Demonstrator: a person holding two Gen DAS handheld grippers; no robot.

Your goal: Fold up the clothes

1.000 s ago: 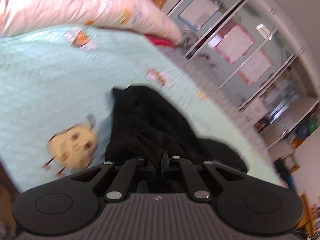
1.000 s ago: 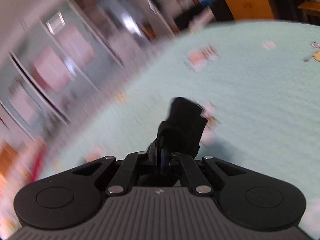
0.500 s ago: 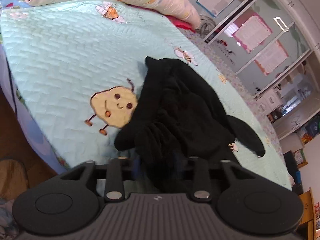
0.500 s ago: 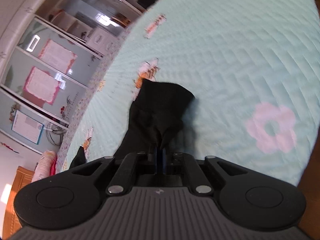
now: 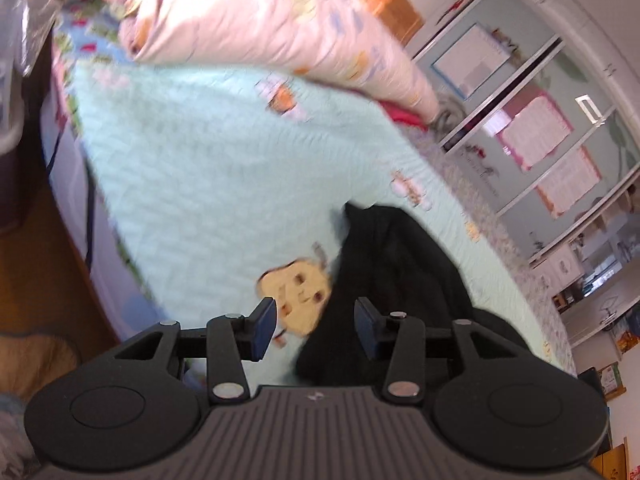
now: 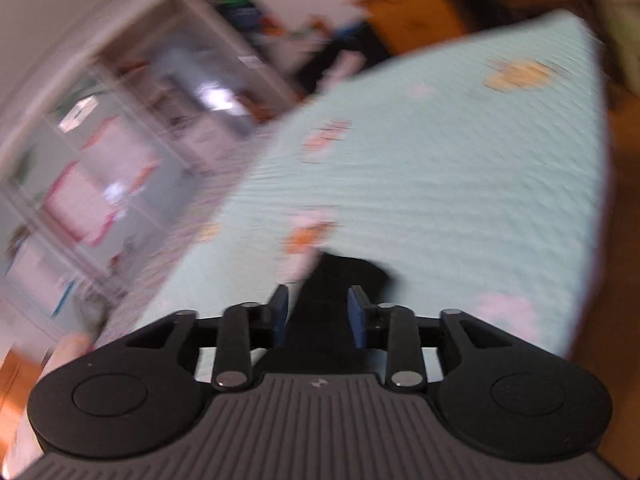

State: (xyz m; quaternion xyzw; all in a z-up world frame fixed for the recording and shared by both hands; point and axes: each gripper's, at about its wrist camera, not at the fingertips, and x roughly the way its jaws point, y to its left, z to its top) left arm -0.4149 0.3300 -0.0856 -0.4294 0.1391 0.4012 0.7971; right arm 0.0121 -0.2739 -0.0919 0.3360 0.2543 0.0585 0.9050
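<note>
A black garment (image 5: pixel 400 272) lies crumpled on the light green quilted bedspread (image 5: pixel 224 176), beside a yellow cartoon patch (image 5: pixel 298 292). My left gripper (image 5: pixel 316 326) hovers open above the garment's near edge, its blue pads apart and nothing held between them. In the right wrist view another end of the black garment (image 6: pixel 344 284) rests flat on the bedspread (image 6: pixel 460 200). My right gripper (image 6: pixel 318 312) is open just above that end, its fingers on either side of the cloth without pinching it. Both views are motion-blurred.
A rolled pink patterned duvet (image 5: pixel 272 28) lies along the head of the bed. Glass-fronted cabinets (image 5: pixel 540 132) stand past the far side. Wooden floor (image 5: pixel 44 264) borders the bed's left edge, and wooden furniture (image 6: pixel 440 4) stands beyond its foot.
Both grippers have opened and let go of the black garment, which now lies on the bed. Both have pulled back and tilted, so the views have swung.
</note>
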